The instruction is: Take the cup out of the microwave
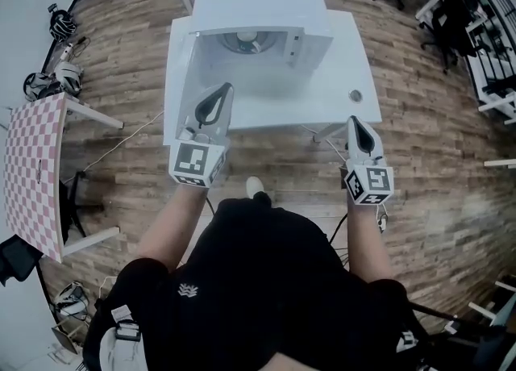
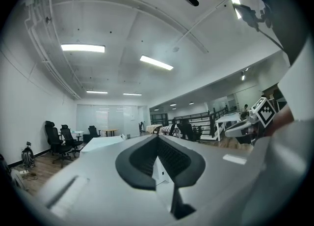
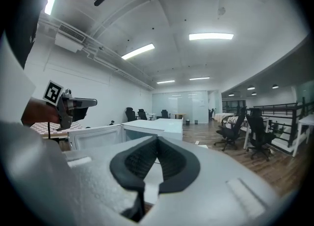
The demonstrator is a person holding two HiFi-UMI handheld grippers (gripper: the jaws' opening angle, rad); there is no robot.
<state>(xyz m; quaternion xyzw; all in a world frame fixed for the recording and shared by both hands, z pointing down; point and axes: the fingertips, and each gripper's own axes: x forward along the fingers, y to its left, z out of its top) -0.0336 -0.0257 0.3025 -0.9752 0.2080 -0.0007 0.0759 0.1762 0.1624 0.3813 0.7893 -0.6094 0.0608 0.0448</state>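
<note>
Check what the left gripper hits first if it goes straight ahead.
Likely the open microwave: the left gripper, jaws shut, points into its cavity, towards the cup. Depth is unclear.

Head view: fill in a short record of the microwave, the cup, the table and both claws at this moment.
microwave: white, on the white table
door: swung open to the left
cup: round shape inside, likely the cup; not yet taken out
left claw: shut, empty, in front of the open door
right claw: shut, empty, near the table's front right edge
other: small round thing on the table's right side; checkered table at far left
</note>
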